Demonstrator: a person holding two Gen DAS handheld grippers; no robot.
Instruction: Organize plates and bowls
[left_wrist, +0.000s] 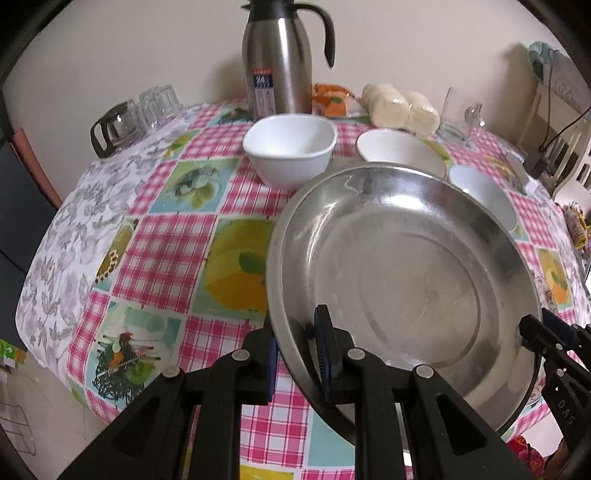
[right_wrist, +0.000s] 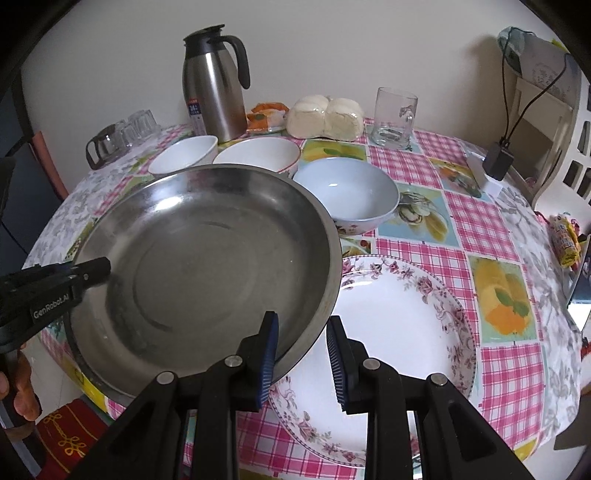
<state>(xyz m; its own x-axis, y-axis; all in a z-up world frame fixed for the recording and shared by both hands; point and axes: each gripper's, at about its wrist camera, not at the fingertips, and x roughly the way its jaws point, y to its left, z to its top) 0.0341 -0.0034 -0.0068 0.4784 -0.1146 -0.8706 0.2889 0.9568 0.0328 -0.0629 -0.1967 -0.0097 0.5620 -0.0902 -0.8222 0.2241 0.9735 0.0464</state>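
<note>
Left wrist view: left gripper (left_wrist: 300, 354) clenched the steel plate (left_wrist: 402, 266) rim, tilting it above the worktop (left_wrist: 166, 236).
Right gripper (right_wrist: 302, 360): released, straddling the far rim, apparently steadying.
Likely destination: floral plate (right_wrist: 399, 314) beneath.

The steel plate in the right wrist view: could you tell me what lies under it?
Under the steel plate, the floral plate shows at its right side; the plate's left part is covered.
</note>
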